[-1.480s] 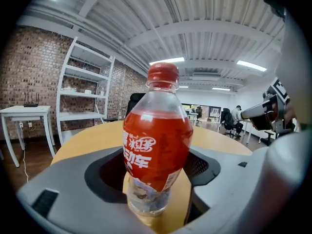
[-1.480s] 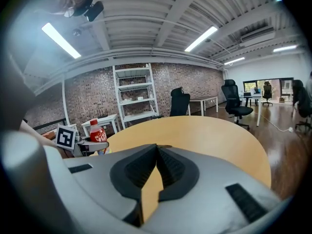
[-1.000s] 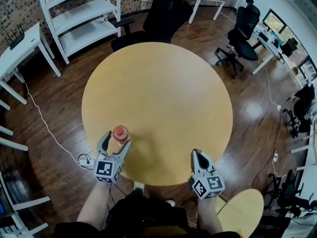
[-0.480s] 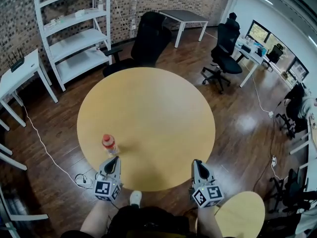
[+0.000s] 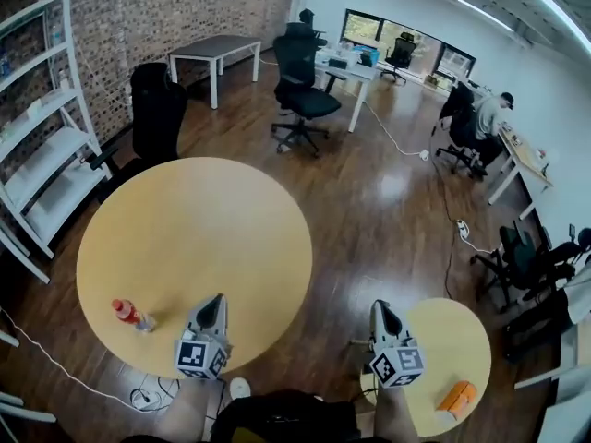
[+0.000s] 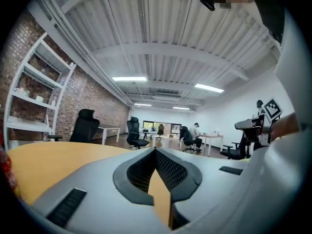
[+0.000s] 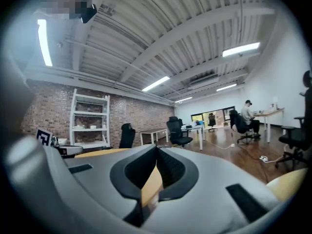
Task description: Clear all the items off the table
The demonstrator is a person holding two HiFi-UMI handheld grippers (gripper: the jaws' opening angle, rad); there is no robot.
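L claw (image 5: 216, 301) was clenched empty over the near edge of the round, smooth tan table (image 5: 185, 220), w/ the red-capped bottle (image 5: 132, 315) apart to its left by the rim, open wood floor (image 5: 369, 210) to the right, R claw (image 5: 381, 307) also clenched empty.

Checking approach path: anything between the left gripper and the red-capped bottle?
Nothing. In the head view, only bare round tan wooden table lies between the left gripper and the red-capped clear plastic bottle.
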